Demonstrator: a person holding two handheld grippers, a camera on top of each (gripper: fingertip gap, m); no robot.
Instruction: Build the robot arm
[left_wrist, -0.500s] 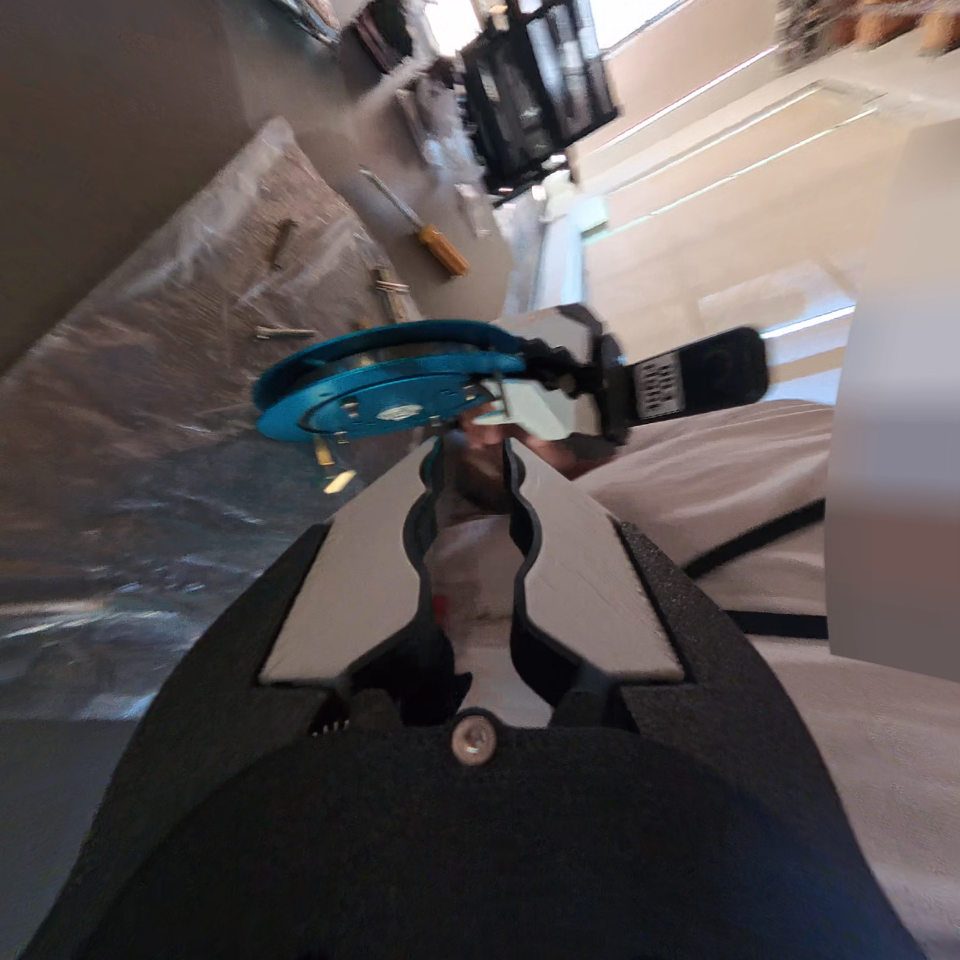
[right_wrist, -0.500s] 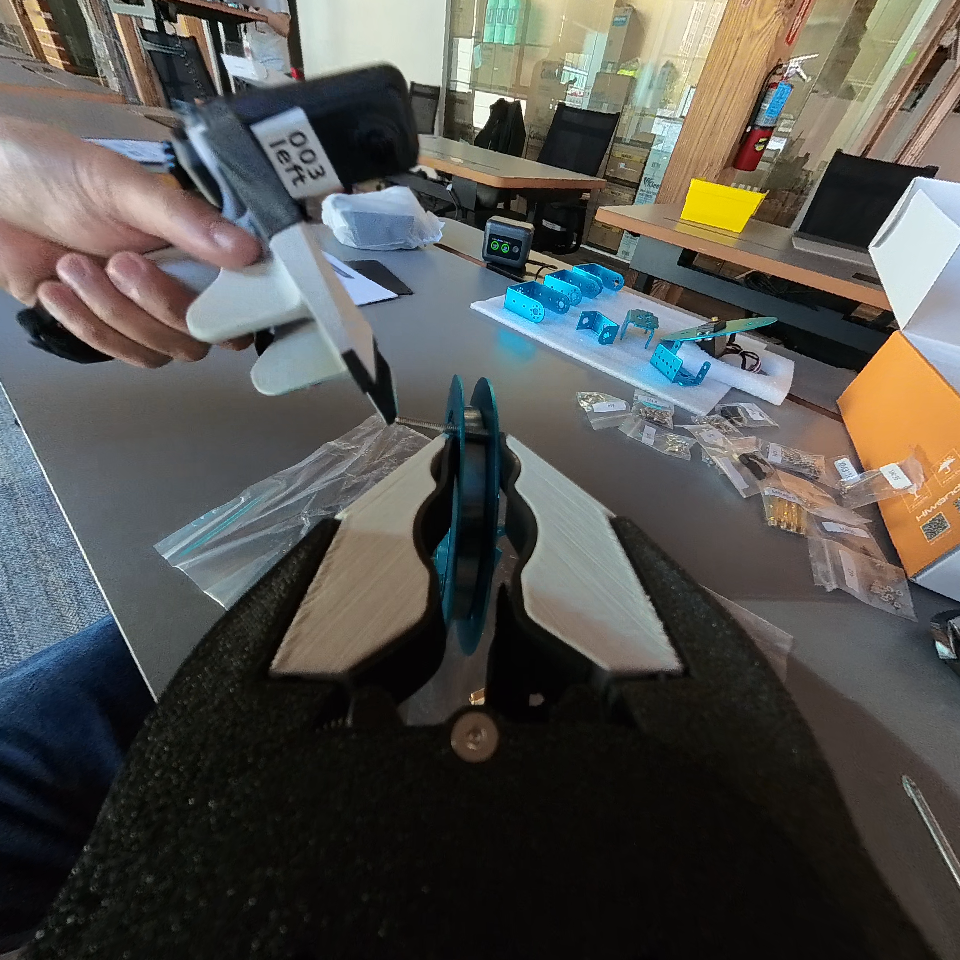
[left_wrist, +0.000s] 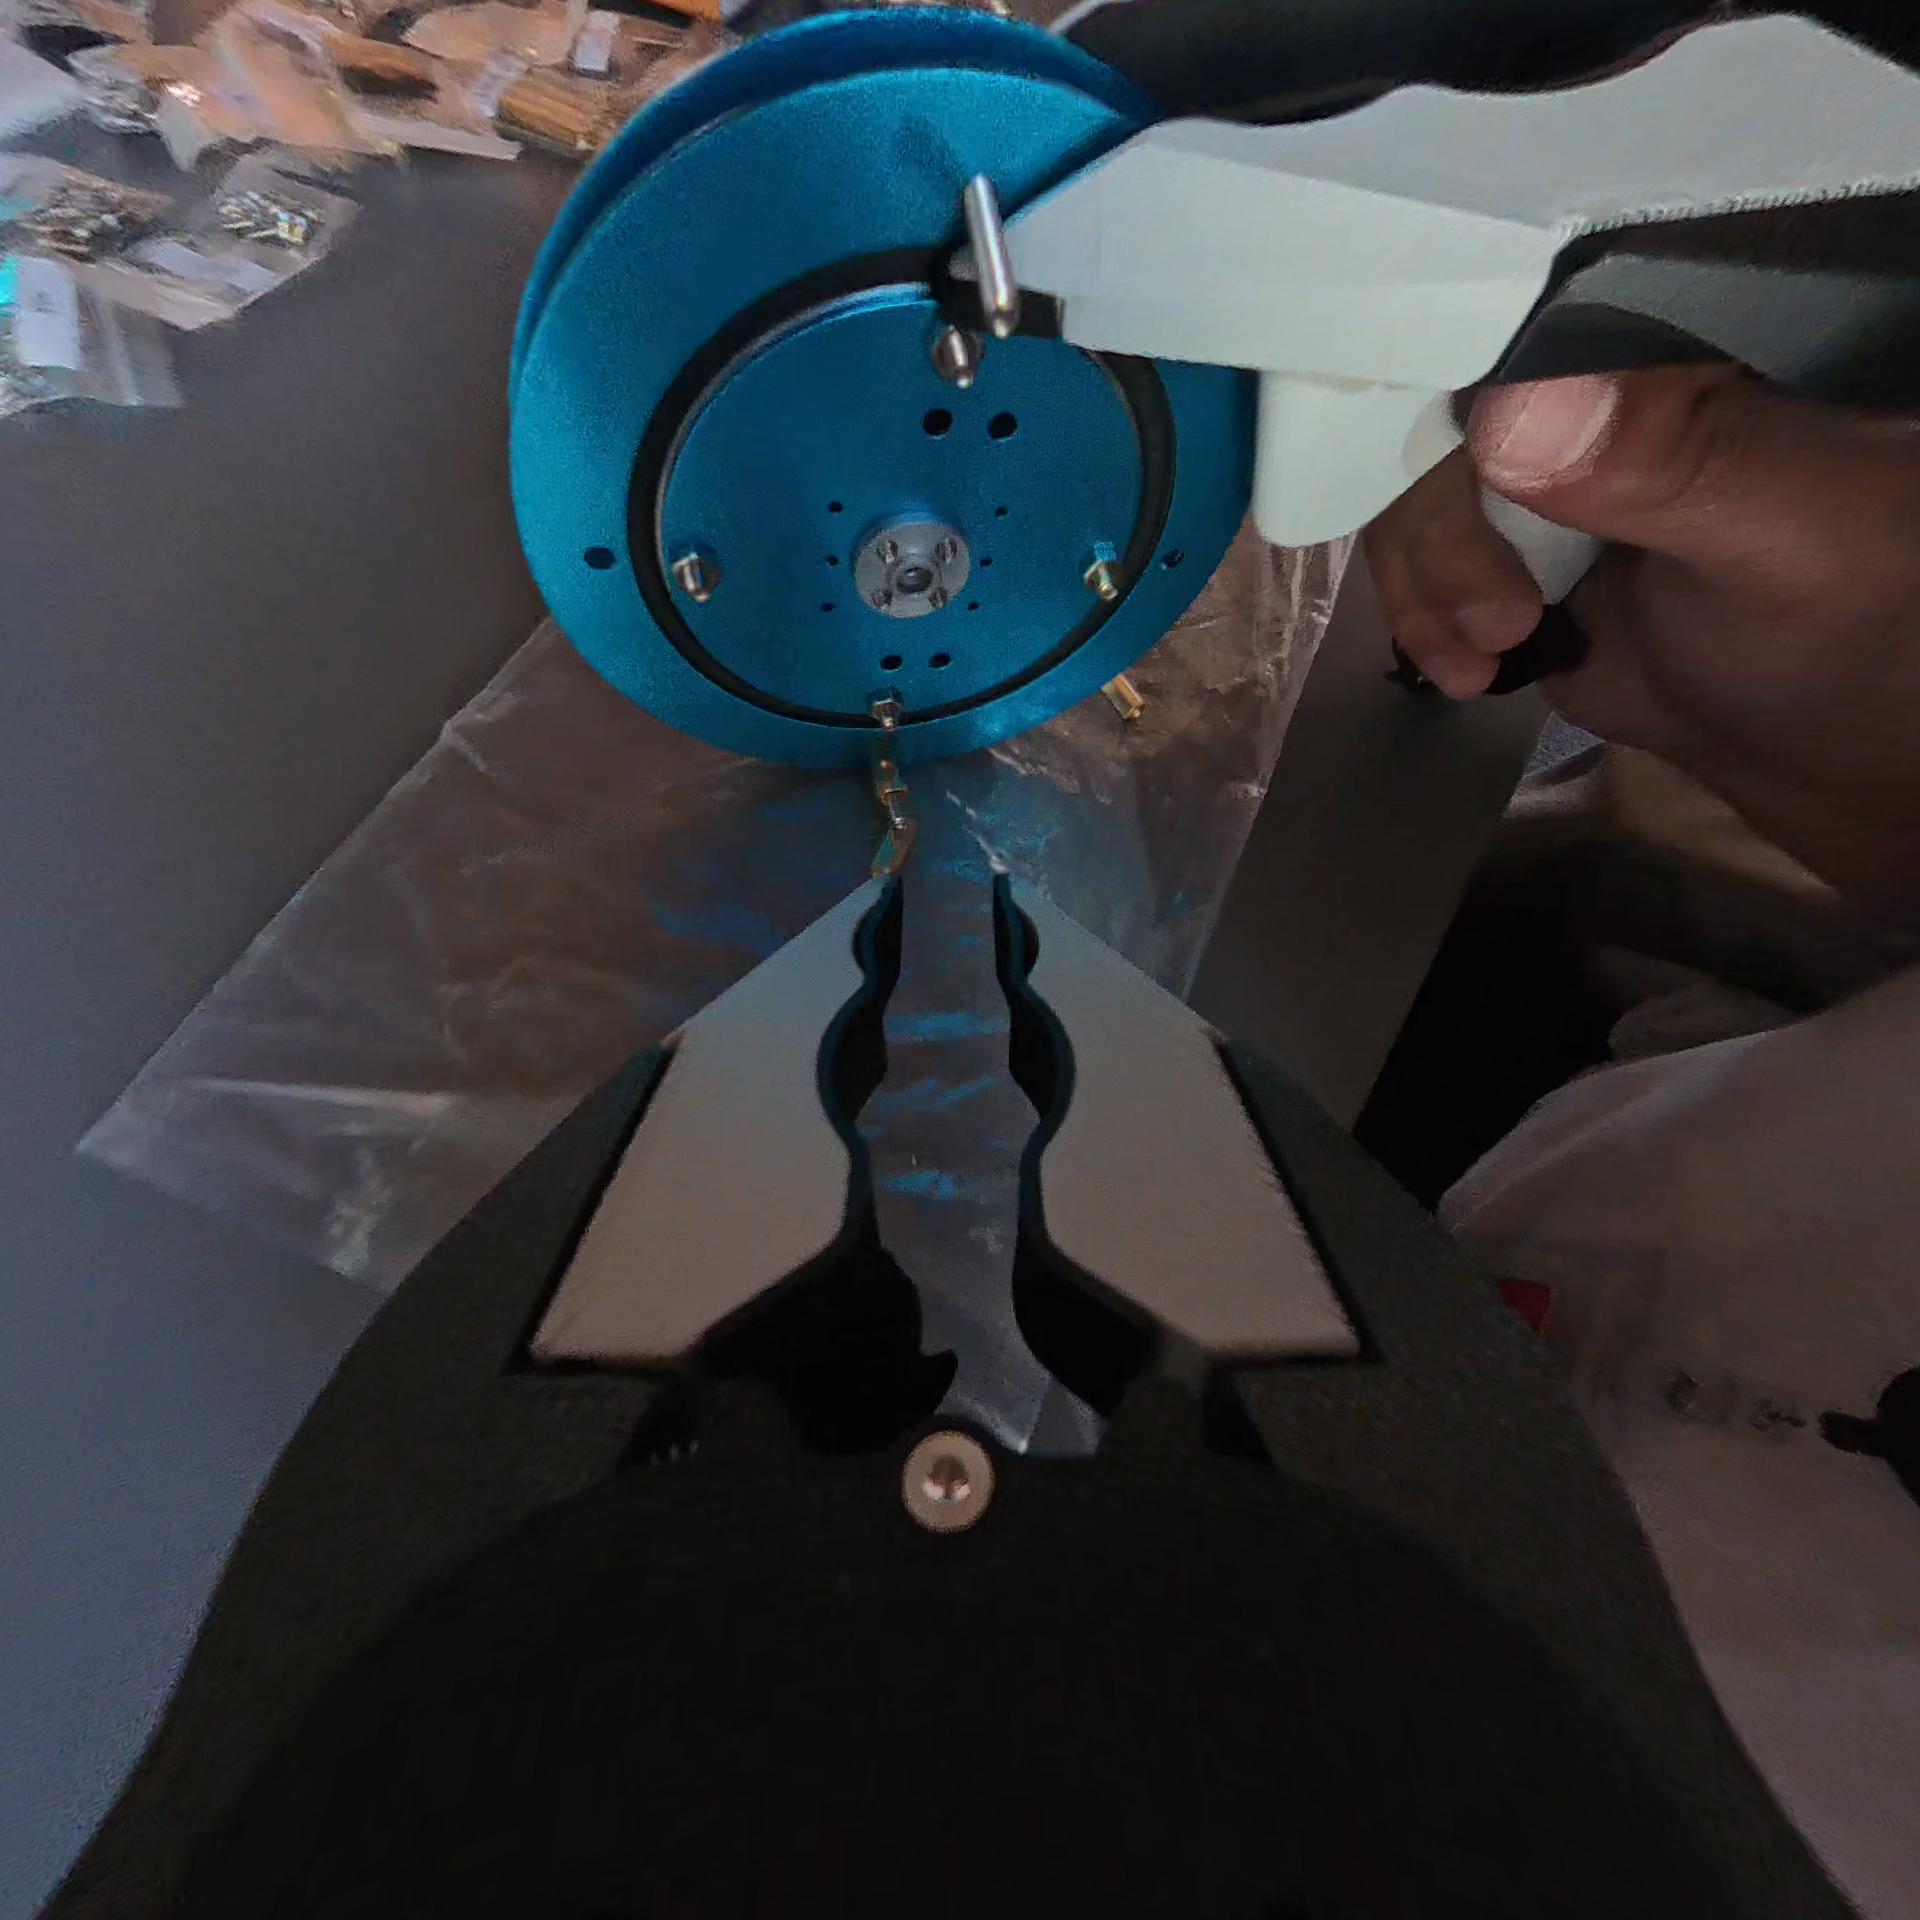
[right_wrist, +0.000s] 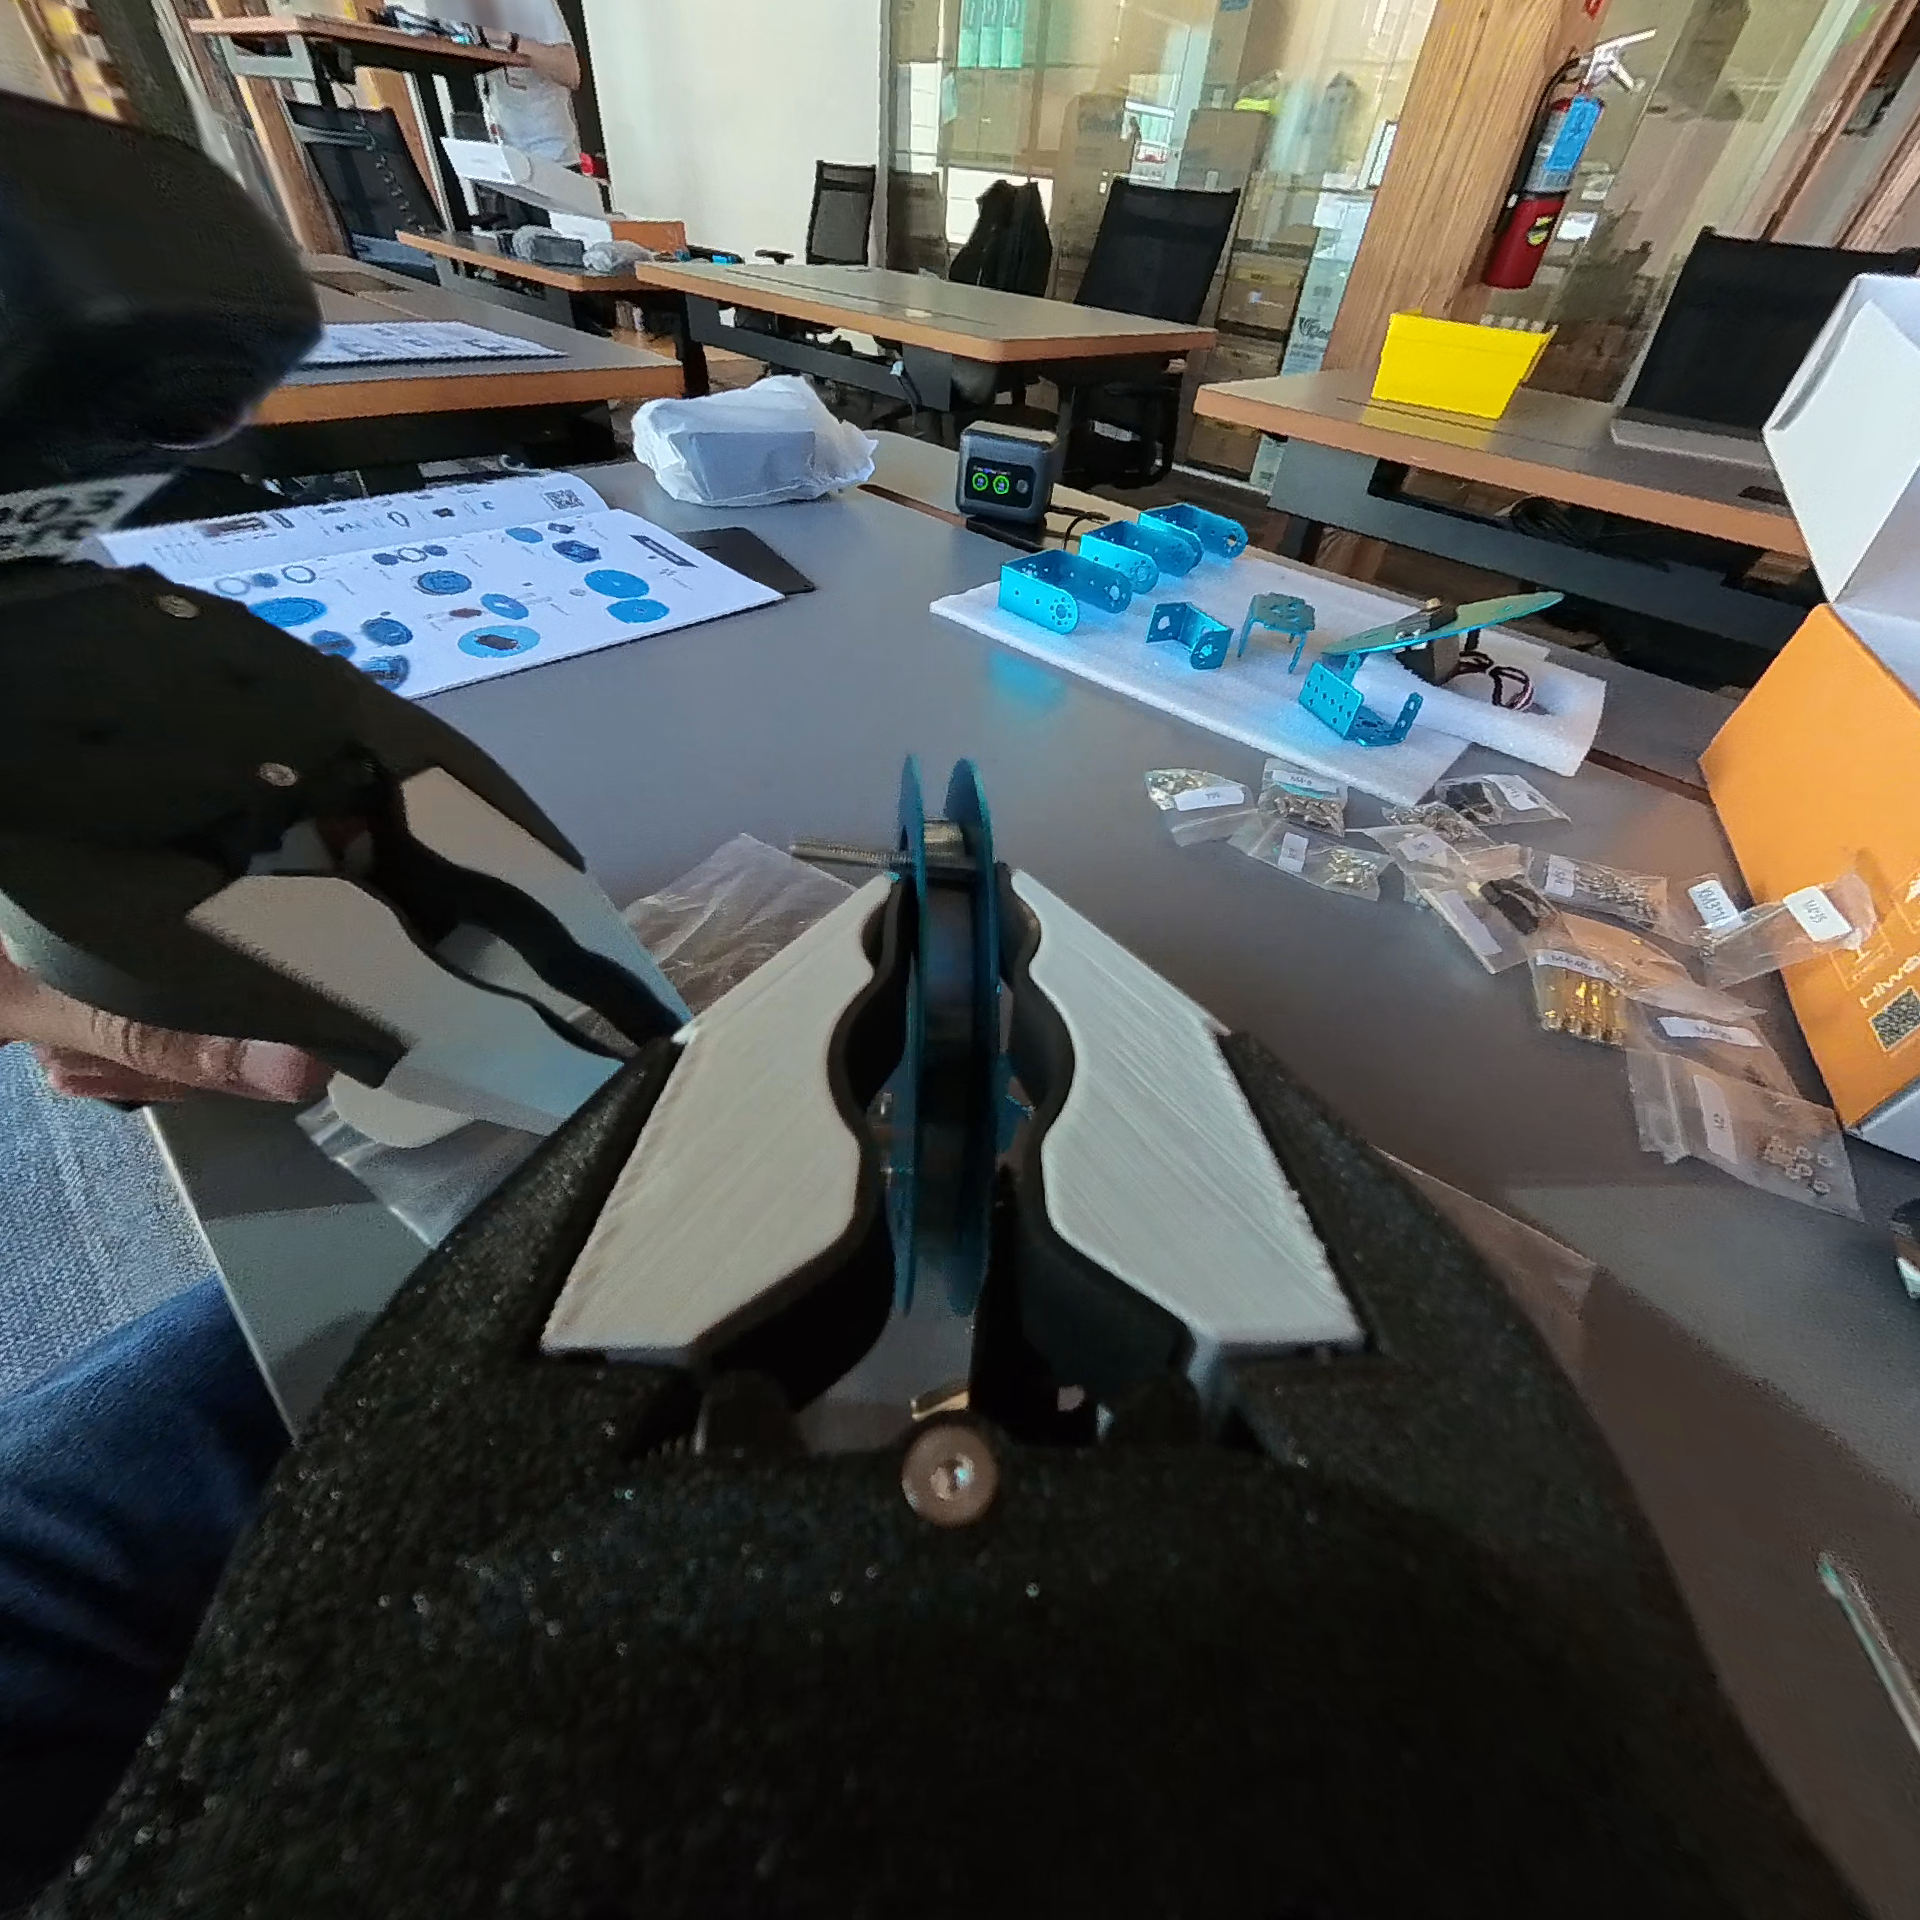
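The right gripper (right_wrist: 945, 883) had its fingers closed on a blue turntable disc assembly (right_wrist: 940, 997), two round blue plates held on edge in the centre of the right wrist view, with a silver bolt (right_wrist: 847, 852) poking out leftwards near the top. In the left wrist view the same blue turntable disc assembly (left_wrist: 883, 447) filled the upper middle of the frame face-on, showing a black ring, a grey hub and small standoffs, and the right gripper (left_wrist: 1049, 281) entered from the upper right, clamped on the rim, with a person's hand (left_wrist: 1662, 582) behind it. The left gripper (left_wrist: 943, 883) sat just below the disc with its fingers (left_wrist: 769, 1091) only narrowly apart and nothing between them; their tips were near the bottom edge of the disc but apart from it. Beneath lay a clear plastic bag (left_wrist: 499, 987) on the grey worktop (left_wrist: 208, 644). In the right wrist view the left gripper (right_wrist: 644, 1029) showed at the left edge, close beside the right one. Farther back on the worktop (right_wrist: 790, 727) were an open instruction booklet (right_wrist: 447, 592) at the upper left, a white foam sheet (right_wrist: 1507, 717) carrying blue metal brackets (right_wrist: 1122, 582), small bags of screws (right_wrist: 1475, 883) to the right, and an orange box (right_wrist: 1818, 831) at the right edge.
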